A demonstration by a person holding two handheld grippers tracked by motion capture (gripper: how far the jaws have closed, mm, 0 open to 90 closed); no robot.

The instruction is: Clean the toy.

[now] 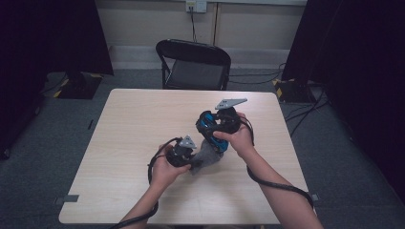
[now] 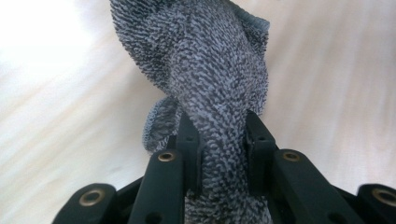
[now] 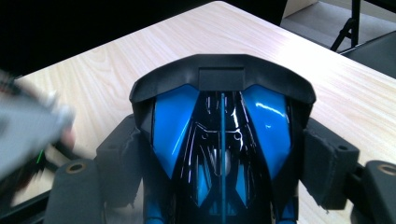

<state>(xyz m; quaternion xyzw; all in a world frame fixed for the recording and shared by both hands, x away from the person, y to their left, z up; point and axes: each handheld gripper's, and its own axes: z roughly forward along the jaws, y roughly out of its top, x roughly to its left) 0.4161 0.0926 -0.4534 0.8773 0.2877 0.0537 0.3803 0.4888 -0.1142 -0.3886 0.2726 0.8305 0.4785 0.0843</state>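
Setting: a pale wooden counter point(image 1: 143, 124) seen from above, with a black folding chair point(image 1: 193, 64) at its far side and grey carpet around it.

Left gripper point(image 1: 187, 153): held in the person's left hand near the middle of the counter. In the left gripper view its two black jaws are pressed onto a twisted neck of grey cloth point(image 2: 210, 93), which rises between them and fans out above.

Grey cloth: a knobbly, towel-like fabric (dark and light grey flecks). From above it shows as a small grey bunch point(image 1: 206, 155) between the two grippers, just over the counter.

Right gripper point(image 1: 215, 130): held in the person's right hand, just beyond and to the right of the left one. Its jaws stand wide and clamp the sides of a glossy blue and black toy car point(image 3: 222, 135).

Toy car: in the right gripper view it sits lengthwise between the pads, its black spoiler-like end pointing away. From above, its blue body point(image 1: 207, 125) sits at the cloth's upper edge; whether the two touch cannot be told.
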